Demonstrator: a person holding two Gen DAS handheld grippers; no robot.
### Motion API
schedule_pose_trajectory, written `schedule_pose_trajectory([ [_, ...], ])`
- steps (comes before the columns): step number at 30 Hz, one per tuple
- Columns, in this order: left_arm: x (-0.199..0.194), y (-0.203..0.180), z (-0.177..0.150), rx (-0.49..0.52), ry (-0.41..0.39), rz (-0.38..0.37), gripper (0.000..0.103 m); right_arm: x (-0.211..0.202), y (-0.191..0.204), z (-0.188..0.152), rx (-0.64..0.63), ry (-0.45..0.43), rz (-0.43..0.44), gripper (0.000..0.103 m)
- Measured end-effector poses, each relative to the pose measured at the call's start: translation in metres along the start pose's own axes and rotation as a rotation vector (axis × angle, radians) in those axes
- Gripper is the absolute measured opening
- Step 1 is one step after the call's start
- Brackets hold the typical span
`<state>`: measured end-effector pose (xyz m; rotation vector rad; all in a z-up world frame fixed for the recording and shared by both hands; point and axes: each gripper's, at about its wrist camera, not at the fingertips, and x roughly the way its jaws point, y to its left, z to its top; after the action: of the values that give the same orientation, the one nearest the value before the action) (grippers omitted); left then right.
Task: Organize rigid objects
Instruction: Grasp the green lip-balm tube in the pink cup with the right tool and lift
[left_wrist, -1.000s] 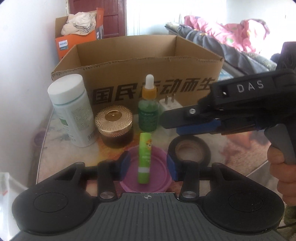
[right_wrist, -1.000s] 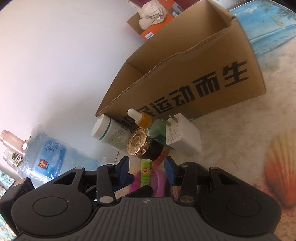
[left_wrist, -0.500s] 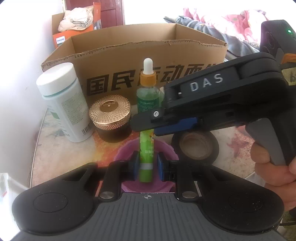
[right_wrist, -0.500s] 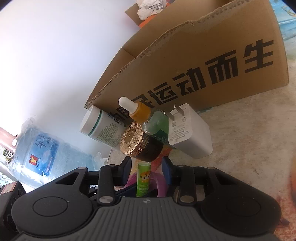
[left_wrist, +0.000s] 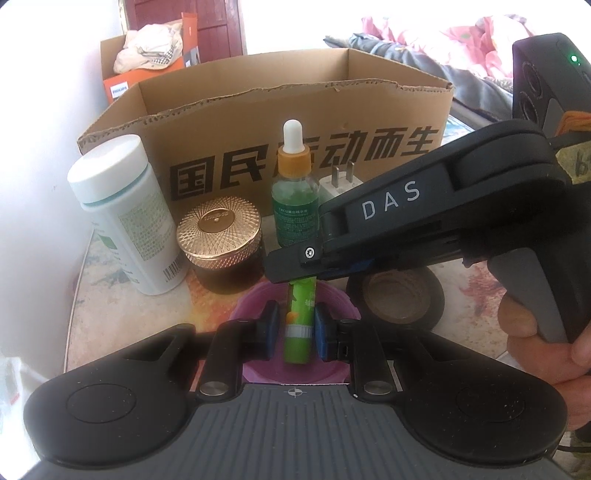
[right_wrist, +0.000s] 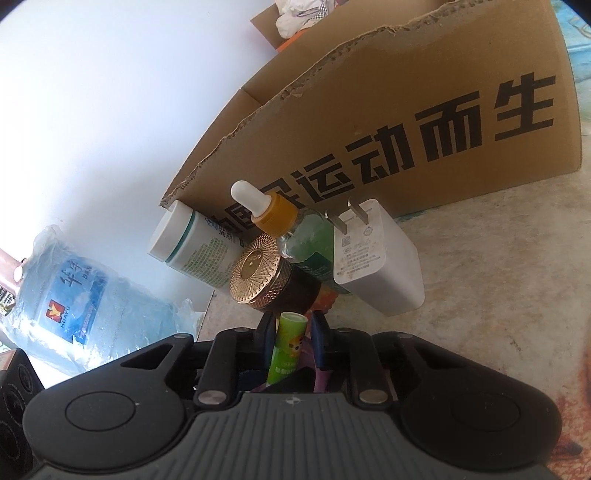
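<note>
A green lip-balm tube (left_wrist: 297, 345) stands upright on a pink round lid (left_wrist: 255, 304) on the table. My left gripper (left_wrist: 295, 328) is closing tight low on the tube, its blue pads at both sides. My right gripper (left_wrist: 295, 271) comes in from the right, held by a hand (left_wrist: 532, 332), and covers the tube's top. In the right wrist view, the right gripper (right_wrist: 291, 334) closes on the tube (right_wrist: 286, 349) just under its cap. Most of the lid is hidden under both grippers.
Behind the tube stand a white bottle (left_wrist: 122, 214), a gold-lidded jar (left_wrist: 218, 236), a green dropper bottle (left_wrist: 295, 201) and a white charger plug (right_wrist: 373, 258). A black tape roll (left_wrist: 395, 301) lies to the right. An open cardboard box (left_wrist: 258, 122) fills the back; a water jug (right_wrist: 85, 295) lies beyond the table's left edge.
Both grippers have closed from wide open onto the green tube. The right gripper has come in from the right and down over the tube's top.
</note>
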<state>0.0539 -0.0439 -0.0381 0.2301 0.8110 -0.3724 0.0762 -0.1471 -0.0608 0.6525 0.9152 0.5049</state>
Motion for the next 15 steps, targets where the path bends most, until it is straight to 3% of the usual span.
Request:
schedule_pose_trajectory([
  [15, -0.020, -0.012, -0.004, 0.028, -0.075, 0.024, 0.015, -0.019, 0.029, -0.002, -0.101, -0.054, 0.000, 0.018],
])
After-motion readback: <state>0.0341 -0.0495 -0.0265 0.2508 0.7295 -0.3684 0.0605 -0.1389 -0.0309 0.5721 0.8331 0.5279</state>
